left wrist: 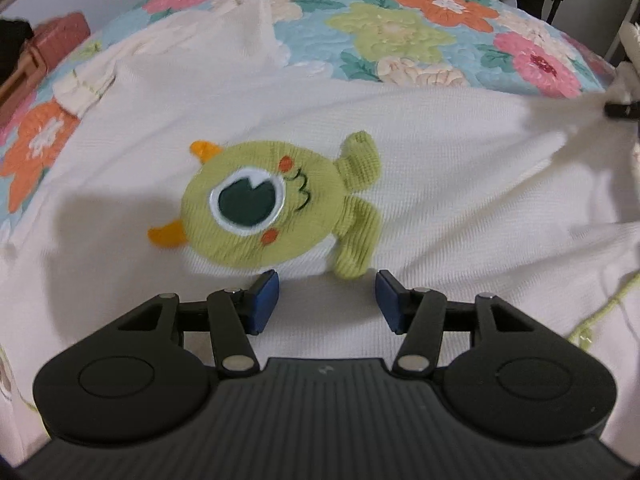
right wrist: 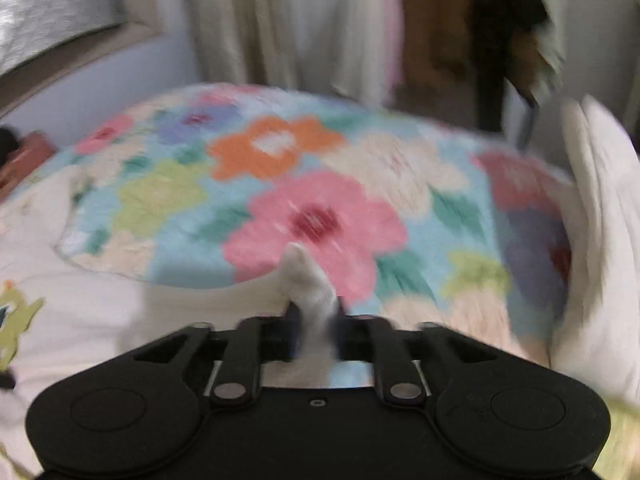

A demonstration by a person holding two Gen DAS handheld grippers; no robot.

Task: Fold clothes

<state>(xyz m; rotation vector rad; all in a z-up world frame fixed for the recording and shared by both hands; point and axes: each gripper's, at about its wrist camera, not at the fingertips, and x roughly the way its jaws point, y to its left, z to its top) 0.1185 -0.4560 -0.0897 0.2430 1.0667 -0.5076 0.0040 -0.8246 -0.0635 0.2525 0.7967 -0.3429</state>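
Observation:
A white knit garment (left wrist: pixel 440 152) with a green one-eyed monster patch (left wrist: pixel 256 208) lies spread on a flowered bed cover (left wrist: pixel 400 28). My left gripper (left wrist: pixel 327 292) is open and empty, just above the cloth near the patch's lower edge. My right gripper (right wrist: pixel 316 320) is shut on a pinched fold of the white garment (right wrist: pixel 308 280), which sticks up between the blue pads; it holds the cloth above the bed cover (right wrist: pixel 280 184). In the left wrist view the right gripper's tip (left wrist: pixel 622 110) shows at the far right, pulling the fabric taut. The right wrist view is blurred.
A reddish-brown box (left wrist: pixel 56 36) sits at the bed's far left edge. Pale curtains (right wrist: pixel 280 20) and dark hanging clothes (right wrist: pixel 500 32) stand beyond the bed. A white padded item (right wrist: pixel 600 220) lies at the right.

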